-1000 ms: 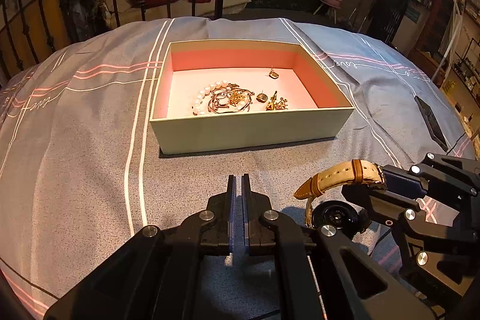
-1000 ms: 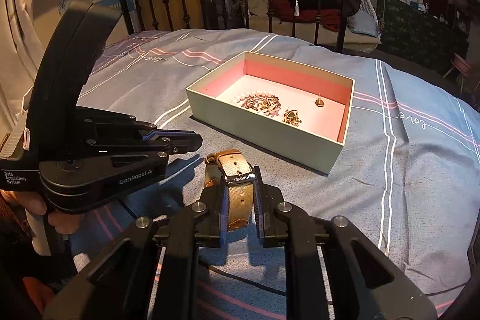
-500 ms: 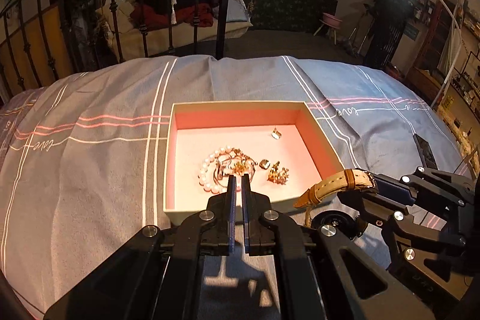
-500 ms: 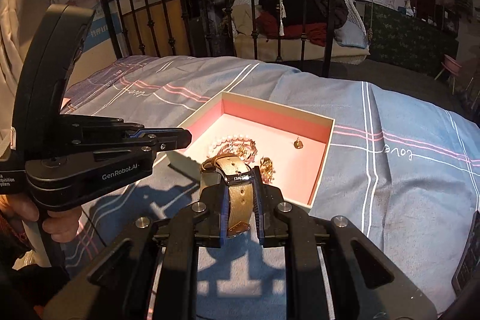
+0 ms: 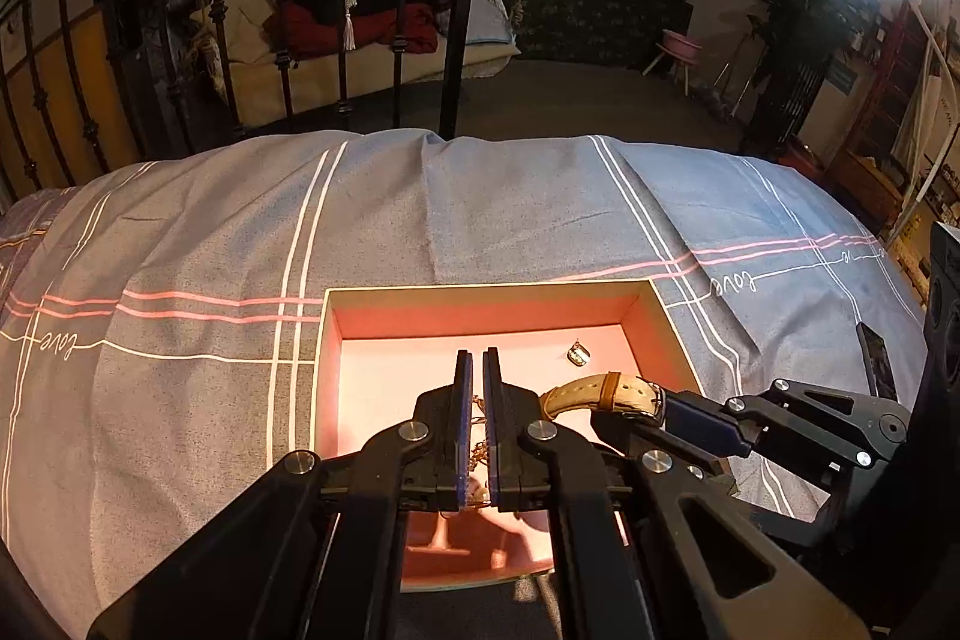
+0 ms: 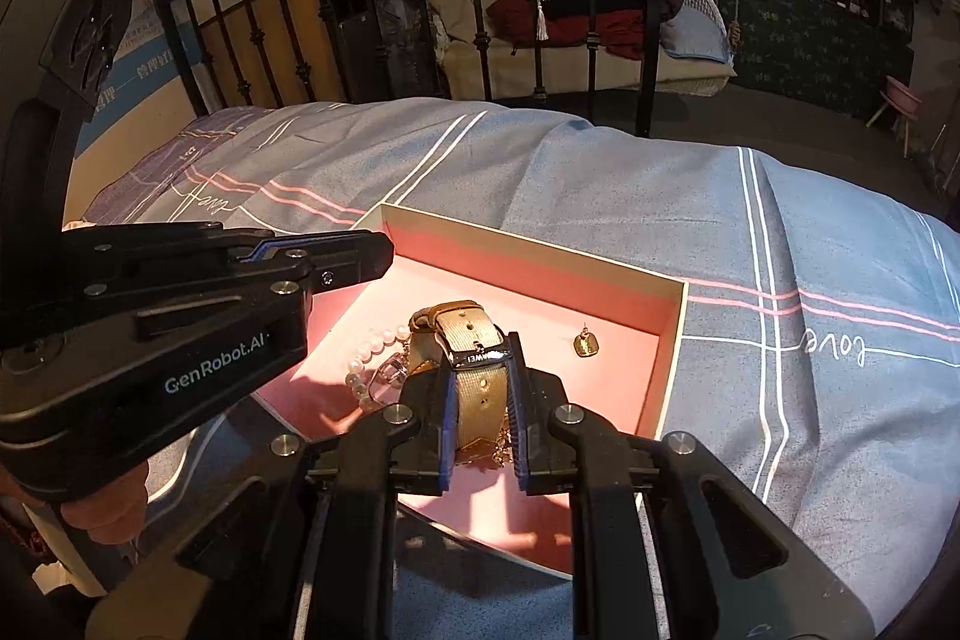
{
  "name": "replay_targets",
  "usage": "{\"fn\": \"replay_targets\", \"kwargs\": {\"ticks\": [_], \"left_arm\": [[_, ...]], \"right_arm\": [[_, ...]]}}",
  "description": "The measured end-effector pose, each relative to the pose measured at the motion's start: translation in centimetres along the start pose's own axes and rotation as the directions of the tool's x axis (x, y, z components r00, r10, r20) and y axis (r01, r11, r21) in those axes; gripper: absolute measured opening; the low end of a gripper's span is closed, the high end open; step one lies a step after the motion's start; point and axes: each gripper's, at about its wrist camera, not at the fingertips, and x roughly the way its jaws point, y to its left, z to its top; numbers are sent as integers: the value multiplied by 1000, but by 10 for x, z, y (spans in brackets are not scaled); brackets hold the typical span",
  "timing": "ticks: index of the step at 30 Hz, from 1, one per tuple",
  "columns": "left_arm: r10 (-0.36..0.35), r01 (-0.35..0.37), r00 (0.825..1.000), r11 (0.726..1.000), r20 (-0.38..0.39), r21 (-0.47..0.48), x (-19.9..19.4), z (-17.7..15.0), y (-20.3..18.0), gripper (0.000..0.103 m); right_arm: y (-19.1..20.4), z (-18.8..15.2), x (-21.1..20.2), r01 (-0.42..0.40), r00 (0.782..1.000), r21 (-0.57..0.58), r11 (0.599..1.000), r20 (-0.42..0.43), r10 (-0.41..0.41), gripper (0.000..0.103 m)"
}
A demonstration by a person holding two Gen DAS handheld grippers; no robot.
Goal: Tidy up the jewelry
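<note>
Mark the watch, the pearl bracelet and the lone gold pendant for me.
watch [image 6: 477,388]: right wrist view, on the tan strap between the fingers.
pearl bracelet [image 6: 367,353]: right wrist view, on the beads.
gold pendant [image 6: 585,343]: right wrist view, on its square body.

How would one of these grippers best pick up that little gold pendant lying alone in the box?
Probably from straight above, pinching the small gold pendant across its narrow sides. It lies flat on the pink floor of the box, apart from the pearl strand, so nothing crowds it. The box walls block a sideways approach. Its tiny loop at the top looks too fine to grip.
</note>
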Motion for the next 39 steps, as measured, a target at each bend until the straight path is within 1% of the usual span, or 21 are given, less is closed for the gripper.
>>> {"fn": "replay_targets", "kwargs": {"ticks": [4,8,12,17,19,20,21,22,23,25,27,28,31,33,35,37,39], "left_arm": [[4,-4,1000,1000,-22,-2,9,-1,0,4],[13,-13,999,1000,-51,-10,21,-2,3,4],[13,-15,997,999,-79,-32,29,-2,5,3],[9,-15,996,998,-94,-57,32,4,7,4],[10,-15,996,998,-91,-57,31,7,7,4],[11,-16,996,998,-91,-59,30,7,7,4],[6,-12,996,998,-90,-64,29,8,7,4],[1,-7,996,998,-90,-68,28,9,7,4],[-1,-5,996,998,-89,-70,27,9,7,4],[3,-8,996,998,-87,-65,24,9,6,15],[24,-28,997,998,-74,-58,19,8,4,61],[33,-36,998,998,-57,-52,15,7,3,67],[43,-44,999,999,-23,-16,-3,3,-3,79],[44,-44,999,999,9,10,-20,-4,-7,91],[20,-21,999,1000,46,22,-40,-16,-9,95],[3,-6,995,1000,99,28,-62,-32,-9,95],[8,-12,984,1000,181,21,-83,-50,-9,96]], "right_arm": [[-7,-4,13,4,999,20,1000,-38,-3,15],[-11,-6,20,19,998,21,1000,-58,-18,15],[-8,-6,20,47,997,-14,999,-64,-48,15],[1,-6,21,102,992,-89,991,-71,-108,15],[4,-6,17,104,992,-109,989,-60,-111,17],[6,-6,14,109,992,-118,987,-46,-115,21],[8,-6,11,115,992,-127,985,-29,-120,43],[11,-6,7,128,991,-137,982,-11,-131,82],[14,-7,2,141,990,-153,978,17,-140,94],[19,-7,-5,147,989,-170,974,40,-142,96],[23,-7,-8,149,989,-176,973,41,-144,96],[26,-9,-9,158,987,-183,970,40,-154,96],[33,-18,-19,168,986,-195,966,46,-162,97],[38,-31,-31,180,983,-192,965,75,-169,97],[39,-46,-46,208,975,-172,963,118,-189,97],[38,-63,-62,247,960,-139,959,174,-222,97],[35,-80,-78,305,931,-102,947,242,-274,97]]}}
